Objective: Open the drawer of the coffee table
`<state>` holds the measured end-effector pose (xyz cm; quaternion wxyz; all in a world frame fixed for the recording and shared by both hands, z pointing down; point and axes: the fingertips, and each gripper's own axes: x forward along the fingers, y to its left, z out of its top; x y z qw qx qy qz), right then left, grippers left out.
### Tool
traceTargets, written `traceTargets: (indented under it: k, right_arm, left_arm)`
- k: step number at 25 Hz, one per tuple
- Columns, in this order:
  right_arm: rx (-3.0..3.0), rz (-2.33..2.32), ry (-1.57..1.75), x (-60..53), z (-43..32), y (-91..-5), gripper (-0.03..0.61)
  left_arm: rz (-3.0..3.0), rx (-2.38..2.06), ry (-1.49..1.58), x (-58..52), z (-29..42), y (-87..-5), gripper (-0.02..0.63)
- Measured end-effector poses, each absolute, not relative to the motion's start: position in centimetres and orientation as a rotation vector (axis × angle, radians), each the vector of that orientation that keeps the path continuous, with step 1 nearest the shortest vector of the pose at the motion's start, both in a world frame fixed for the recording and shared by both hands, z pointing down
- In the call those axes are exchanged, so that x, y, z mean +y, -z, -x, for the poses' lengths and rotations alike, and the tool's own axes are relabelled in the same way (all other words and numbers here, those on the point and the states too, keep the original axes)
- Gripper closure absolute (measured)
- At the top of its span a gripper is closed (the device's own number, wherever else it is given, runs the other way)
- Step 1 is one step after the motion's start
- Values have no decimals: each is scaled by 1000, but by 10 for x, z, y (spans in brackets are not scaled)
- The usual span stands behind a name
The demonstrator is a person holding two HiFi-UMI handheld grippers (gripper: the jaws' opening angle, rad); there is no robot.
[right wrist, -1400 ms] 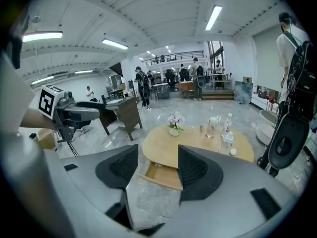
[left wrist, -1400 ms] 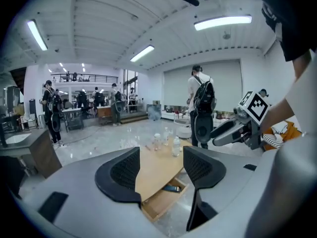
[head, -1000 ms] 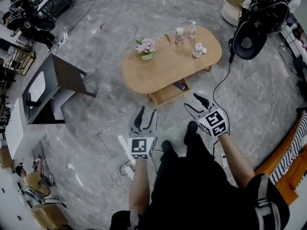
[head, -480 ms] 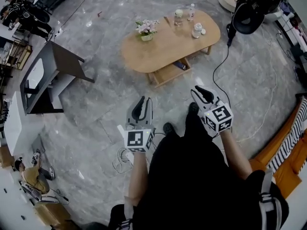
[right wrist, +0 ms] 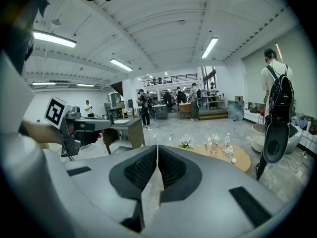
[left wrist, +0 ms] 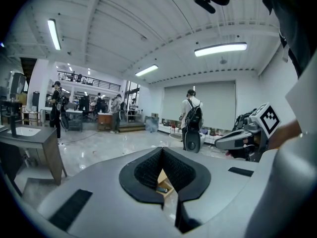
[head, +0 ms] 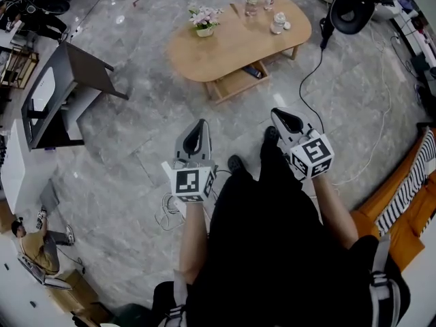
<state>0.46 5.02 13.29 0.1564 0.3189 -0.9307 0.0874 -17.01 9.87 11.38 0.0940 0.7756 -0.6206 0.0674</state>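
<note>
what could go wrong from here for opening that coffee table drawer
Tripping: a black cable and loose white cables lie on the floor near the person's feet.
Tipping: bottles and a flower vase stand on the coffee table; a jolt could knock them over.
The left gripper and right gripper have just closed on nothing, away from the table; they must reopen to grip.

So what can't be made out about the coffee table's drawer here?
- Head view: coffee table too small to show a drawer handle.
- Left gripper view: shut left hand-held gripper hides all but a sliver.
- Right gripper view: right hand-held gripper covers the table's lower part.
</note>
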Motion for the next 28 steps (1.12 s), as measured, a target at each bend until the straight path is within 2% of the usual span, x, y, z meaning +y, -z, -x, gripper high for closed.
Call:
traceTargets:
  k: [13, 28]
  right_arm:
    - [-2754, -839, -236, 57, -38, -111, 566]
    - [-2894, -609, -271, 40, -167, -86, 566]
  left_arm:
    - [-2262, -1860, -196, 114, 124, -110, 600]
    - [-2152, -1934, -120, 109, -34, -90, 600]
